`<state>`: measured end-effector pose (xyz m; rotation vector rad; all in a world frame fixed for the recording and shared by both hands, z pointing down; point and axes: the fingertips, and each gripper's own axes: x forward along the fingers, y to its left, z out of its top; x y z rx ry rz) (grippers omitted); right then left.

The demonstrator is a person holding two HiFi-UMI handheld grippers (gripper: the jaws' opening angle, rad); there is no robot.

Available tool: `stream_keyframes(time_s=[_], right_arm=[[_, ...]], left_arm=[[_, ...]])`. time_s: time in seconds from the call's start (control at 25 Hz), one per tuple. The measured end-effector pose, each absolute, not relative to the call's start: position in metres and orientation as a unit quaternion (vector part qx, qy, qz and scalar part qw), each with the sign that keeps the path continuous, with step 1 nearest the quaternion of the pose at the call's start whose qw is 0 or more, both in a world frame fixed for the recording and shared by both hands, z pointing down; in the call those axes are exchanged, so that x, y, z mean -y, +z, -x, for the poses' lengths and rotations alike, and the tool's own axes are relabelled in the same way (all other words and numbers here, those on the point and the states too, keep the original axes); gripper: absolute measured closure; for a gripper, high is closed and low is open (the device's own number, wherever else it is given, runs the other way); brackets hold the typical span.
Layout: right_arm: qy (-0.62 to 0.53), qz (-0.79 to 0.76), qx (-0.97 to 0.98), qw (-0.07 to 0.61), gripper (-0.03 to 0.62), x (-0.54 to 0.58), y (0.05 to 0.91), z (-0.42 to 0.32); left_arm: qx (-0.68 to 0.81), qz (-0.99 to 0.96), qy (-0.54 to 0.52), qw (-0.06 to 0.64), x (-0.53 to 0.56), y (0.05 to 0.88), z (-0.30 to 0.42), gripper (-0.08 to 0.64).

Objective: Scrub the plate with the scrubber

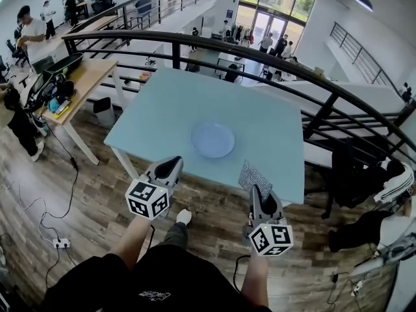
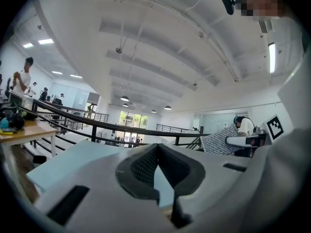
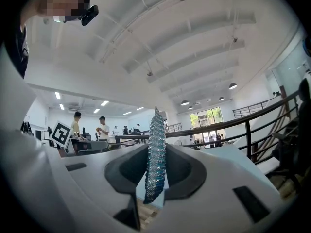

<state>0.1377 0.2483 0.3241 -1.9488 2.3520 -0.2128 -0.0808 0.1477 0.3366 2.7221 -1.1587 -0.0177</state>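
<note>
A pale blue plate point(image 1: 212, 140) lies mid-counter point(image 1: 149, 122), well apart from both grippers. The right gripper point(image 1: 256, 191) has its fingers point(image 3: 132, 169) pinched on a thin mesh scrubber point(image 1: 253, 176), held on edge near the counter's front. The left gripper point(image 1: 171, 166) has its fingers point(image 2: 141, 169) closed on nothing. The scrubber looks limp and light. The plate, likely slick and breakable, may need steadying at its rim.

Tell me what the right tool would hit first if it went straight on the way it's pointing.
Probably the table, right of the plate, with the scrubber held in the right tool leading. Its own view looks level across the tabletop, so it may skim over toward the railing; depth unclear.
</note>
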Motion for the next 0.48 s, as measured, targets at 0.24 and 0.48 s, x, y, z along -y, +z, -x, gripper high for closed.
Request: stream_keyframes(time_s=[0.24, 0.48], right_arm=[[-0.072, 0.641, -0.764, 0.03, 0.508, -0.195, 0.33, -0.143], [-0.071, 0.647, -0.759, 0.018, 0.508, -0.134, 0.326, -0.148]], left_arm=[[0.382, -0.919, -0.006, 0.1, -0.091, 0.345, 0.072, 0.552], [0.371, -0.922, -0.004, 0.108, -0.027, 0.351, 0.061, 0.552]])
